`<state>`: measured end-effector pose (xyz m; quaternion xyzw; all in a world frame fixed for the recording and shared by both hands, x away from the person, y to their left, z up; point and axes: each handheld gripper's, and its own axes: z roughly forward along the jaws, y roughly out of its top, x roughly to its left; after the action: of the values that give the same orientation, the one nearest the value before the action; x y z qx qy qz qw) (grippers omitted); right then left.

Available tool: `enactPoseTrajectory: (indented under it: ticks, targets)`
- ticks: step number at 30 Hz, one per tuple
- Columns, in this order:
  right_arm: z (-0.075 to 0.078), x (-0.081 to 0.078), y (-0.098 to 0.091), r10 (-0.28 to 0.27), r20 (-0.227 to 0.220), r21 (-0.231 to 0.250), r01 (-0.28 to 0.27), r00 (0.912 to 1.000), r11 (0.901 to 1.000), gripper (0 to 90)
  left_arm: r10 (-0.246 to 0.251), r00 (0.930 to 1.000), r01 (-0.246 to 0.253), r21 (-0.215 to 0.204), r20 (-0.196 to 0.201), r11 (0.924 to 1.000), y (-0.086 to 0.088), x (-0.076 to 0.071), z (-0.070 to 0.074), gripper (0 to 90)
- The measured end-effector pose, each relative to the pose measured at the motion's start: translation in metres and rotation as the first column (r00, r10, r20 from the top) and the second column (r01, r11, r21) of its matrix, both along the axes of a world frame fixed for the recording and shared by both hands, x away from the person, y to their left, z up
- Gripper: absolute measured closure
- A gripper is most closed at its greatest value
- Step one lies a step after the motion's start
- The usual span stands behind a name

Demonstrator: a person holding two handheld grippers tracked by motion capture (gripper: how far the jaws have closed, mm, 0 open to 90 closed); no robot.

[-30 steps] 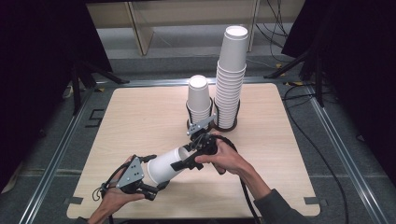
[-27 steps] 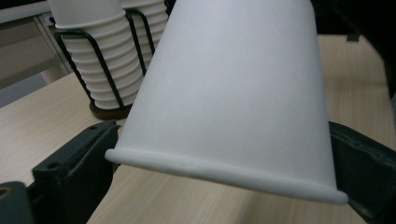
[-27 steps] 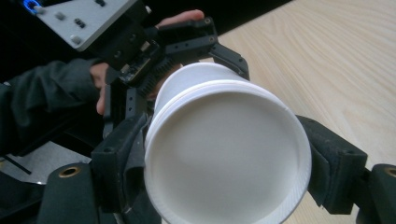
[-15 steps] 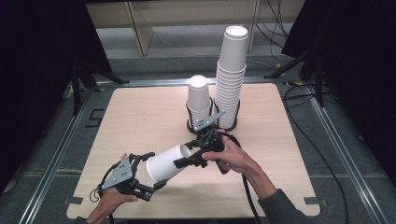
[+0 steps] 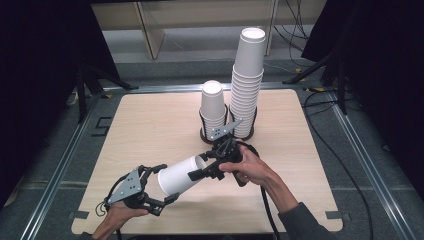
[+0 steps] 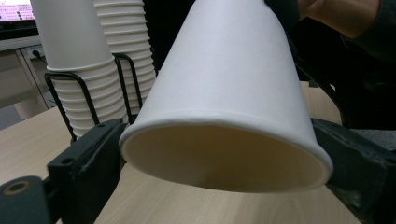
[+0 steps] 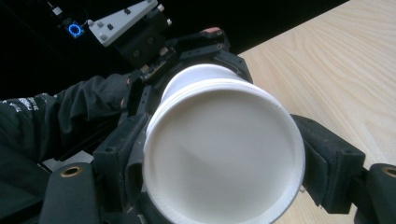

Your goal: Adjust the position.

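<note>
A white paper cup (image 5: 181, 175) lies level above the table between my two grippers. My left gripper (image 5: 162, 185) has its jaws on either side of the cup's open rim (image 6: 224, 154). They have just been closing and now press on it. My right gripper (image 5: 204, 166) is shut on the cup's base end (image 7: 224, 154), with the hand behind it. In the right gripper view the left gripper (image 7: 187, 51) sits beyond the cup.
Two stacks of white cups stand in a black wire holder (image 5: 220, 134) at the back middle: a short stack (image 5: 212, 105) and a tall stack (image 5: 247, 75). The wooden table (image 5: 150, 125) has bare room on the left and right. Cables trail off at the right.
The left gripper's jaws have drawn in onto the cup's rim, and that hand has edged slightly left. The right hand and the cup have stayed almost still.
</note>
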<state>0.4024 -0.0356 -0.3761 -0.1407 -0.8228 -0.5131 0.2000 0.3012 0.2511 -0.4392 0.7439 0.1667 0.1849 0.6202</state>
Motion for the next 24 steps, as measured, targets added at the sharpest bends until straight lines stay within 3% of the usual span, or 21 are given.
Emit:
enactPoseTrajectory:
  ticks: [3, 4, 9, 10, 11, 12, 15, 16, 17, 18, 20, 21, 22, 23, 24]
  targets:
    - [-0.001, 0.001, -0.001, 0.007, -0.003, -0.012, -0.007, 1.0, 0.9999, 25.1, -0.003, 1.0, 0.003, 0.027, 0.001, 0.9996, 0.0, 0.0, 0.0, 10.2]
    - [-0.001, 0.0, -0.001, 0.003, -0.023, -0.019, -0.003, 0.9997, 0.9998, 25.1, 0.001, 1.0, -0.001, 0.025, -0.004, 0.9997, -0.001, 0.001, 0.0, 10.9]
    - [-0.002, -0.001, 0.0, -0.002, 0.045, -0.067, 0.005, 0.999, 0.9977, 24.5, 0.002, 0.9998, 0.0, 0.074, -0.021, 0.9973, -0.002, 0.002, -0.001, 12.3]
    - [-0.002, -0.001, 0.001, 0.005, 0.057, -0.083, -0.001, 0.9984, 0.9965, 24.1, -0.001, 0.9995, 0.003, 0.062, -0.03, 0.9981, -0.004, 0.002, -0.002, 12.4]
    - [-0.003, -0.002, 0.002, 0.003, 0.07, -0.091, 0.003, 0.9975, 0.9959, 23.2, 0.003, 0.9992, 0.0, 0.088, -0.04, 0.9962, -0.004, 0.002, -0.001, 12.4]
    - [-0.002, -0.004, 0.001, -0.006, 0.073, -0.123, 0.015, 0.9973, 0.9923, 21.7, 0.0, 0.9991, 0.004, 0.095, -0.043, 0.9955, -0.005, 0.002, -0.002, 12.5]
    - [0.001, -0.005, 0.003, -0.006, 0.157, -0.186, 0.036, 0.9876, 0.9818, 17.8, 0.001, 0.9976, 0.01, 0.146, -0.069, 0.9892, -0.008, 0.002, -0.004, 12.7]
    - [0.002, -0.007, 0.002, -0.008, 0.157, -0.206, 0.041, 0.9875, 0.9776, 17.7, 0.001, 0.9967, 0.013, 0.162, -0.081, 0.9867, -0.009, 0.003, -0.005, 12.8]
    - [0.003, -0.008, 0.002, 0.011, 0.2, -0.218, 0.034, 0.9796, 0.9754, 17.5, 0.001, 0.9957, 0.015, 0.172, -0.092, 0.985, -0.01, 0.003, -0.006, 12.8]
    - [0.005, -0.012, 0.003, 0.009, 0.212, -0.259, 0.047, 0.9772, 0.9647, 17.4, 0.01, 0.9943, 0.008, 0.171, -0.106, 0.9852, -0.011, 0.003, -0.007, 12.7]
    - [0.007, -0.014, 0.005, 0.041, 0.289, -0.295, 0.048, 0.9564, 0.9543, 17.4, 0.01, 0.9922, 0.014, 0.189, -0.125, 0.9818, -0.012, 0.004, -0.009, 12.7]
    - [0.009, -0.019, 0.006, 0.039, 0.28, -0.322, 0.056, 0.9591, 0.9452, 17.6, 0.015, 0.9916, 0.013, 0.209, -0.128, 0.9778, -0.012, 0.004, -0.008, 12.7]
    - [0.009, -0.02, 0.008, 0.066, 0.321, -0.334, 0.048, 0.9449, 0.9412, 17.8, 0.017, 0.9909, 0.013, 0.219, -0.134, 0.9757, -0.012, 0.004, -0.008, 12.7]
    - [0.009, -0.023, 0.01, 0.073, 0.319, -0.359, 0.049, 0.9449, 0.9322, 17.8, 0.015, 0.9909, 0.017, 0.237, -0.134, 0.9713, -0.012, 0.004, -0.008, 12.7]
    - [0.009, -0.024, 0.012, 0.103, 0.367, -0.37, 0.043, 0.9245, 0.9281, 17.9, 0.017, 0.991, 0.017, 0.251, -0.132, 0.9679, -0.013, 0.004, -0.007, 12.7]
